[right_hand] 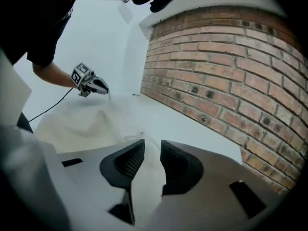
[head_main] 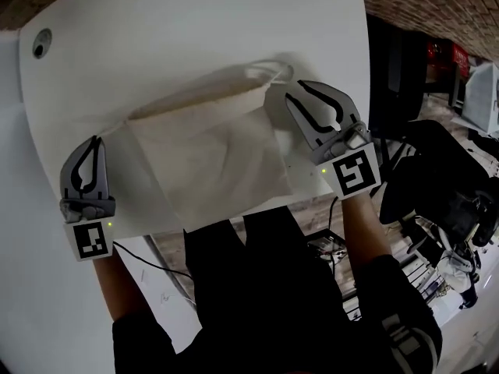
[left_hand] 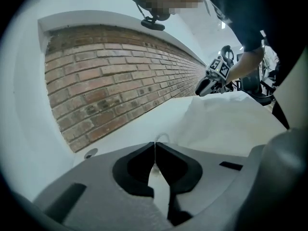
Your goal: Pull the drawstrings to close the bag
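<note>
**One cord gripped, one loose on a flat drawstring bag**

A cream cloth drawstring bag (head_main: 210,146) lies flat and creased near the middle of a white round surface (head_main: 195,29), its mouth edge on the side away from the person. From the bag's left corner the left drawstring (head_main: 115,127) runs out to the left tongs (head_main: 95,142), which are clamped on the cord. The left gripper view shows their pads pressed together with a thin loop of cord poking out at the tips. The right tongs (head_main: 295,89) sit at the bag's right corner, their jaws narrowly apart and holding nothing. The right drawstring (head_main: 274,70) lies looped on the surface just beside their tips. A black cable (head_main: 148,262) trails from the left tongs towards the person, whose dark clothing fills the near edge of the head view. A round cable hole (head_main: 40,44) sits near the surface's far left edge, and a brick wall (left_hand: 110,81) stands beyond.
</note>
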`<state>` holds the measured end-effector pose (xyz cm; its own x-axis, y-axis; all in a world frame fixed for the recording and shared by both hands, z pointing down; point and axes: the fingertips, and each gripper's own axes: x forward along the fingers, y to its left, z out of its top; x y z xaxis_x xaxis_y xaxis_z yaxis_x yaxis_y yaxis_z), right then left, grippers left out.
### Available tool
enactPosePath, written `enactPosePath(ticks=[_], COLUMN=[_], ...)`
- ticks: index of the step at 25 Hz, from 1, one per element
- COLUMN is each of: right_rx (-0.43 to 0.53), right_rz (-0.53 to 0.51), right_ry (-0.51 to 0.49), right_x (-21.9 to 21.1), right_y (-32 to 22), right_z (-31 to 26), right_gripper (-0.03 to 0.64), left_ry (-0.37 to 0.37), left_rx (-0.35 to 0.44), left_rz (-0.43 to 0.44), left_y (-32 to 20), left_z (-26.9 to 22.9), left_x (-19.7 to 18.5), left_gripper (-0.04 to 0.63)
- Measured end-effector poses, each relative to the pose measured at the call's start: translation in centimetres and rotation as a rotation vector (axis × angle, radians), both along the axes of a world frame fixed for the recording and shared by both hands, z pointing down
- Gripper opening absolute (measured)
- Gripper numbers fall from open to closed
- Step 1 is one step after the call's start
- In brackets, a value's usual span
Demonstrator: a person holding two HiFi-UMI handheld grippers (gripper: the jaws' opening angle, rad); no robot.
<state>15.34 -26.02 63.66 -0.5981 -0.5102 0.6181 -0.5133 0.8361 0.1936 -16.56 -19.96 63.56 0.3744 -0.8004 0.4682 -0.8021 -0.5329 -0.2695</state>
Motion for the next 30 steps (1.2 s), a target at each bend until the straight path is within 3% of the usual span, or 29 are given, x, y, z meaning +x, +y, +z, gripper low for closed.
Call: enactPosePath(ticks=[3, 7, 10, 17, 22, 30], right_rx=[0.029, 0.178, 0.175, 0.144, 0.148, 0.12], right_rz=[0.045, 0.002, 0.012, 0.011, 0.049, 0.103], right_ry=[0.063, 0.221, 0.275, 0.29, 0.272, 0.187], right_x=[-0.9, -2.5, -1.5, -1.2, -0.5, 0.9], right_y=[-0.7, -1.1, -1.3, -2.0, -2.7, -2.8], right_z=[1.0, 2.2, 3.1, 4.1, 4.1, 3.2], right_gripper=[0.112, 0.101, 0.083, 0.045, 0.012, 0.009], left_ry=[0.015, 0.015, 0.011, 0.03, 0.06, 0.067], left_rx=[0.006, 0.011, 0.015, 0.005, -0.005, 0.095], left_rz=[-0.004, 0.002, 0.009, 0.0, -0.052, -0.107], left_y=[0.0, 0.4, 0.2, -0.1, -0.5, -0.4], left_z=[0.2, 0.3, 0.2, 0.7, 1.3, -0.3], left_x=[0.3, 0.3, 1.0, 2.0, 1.4, 0.8], left_gripper=[0.026, 0.026, 0.026, 0.026, 0.026, 0.023])
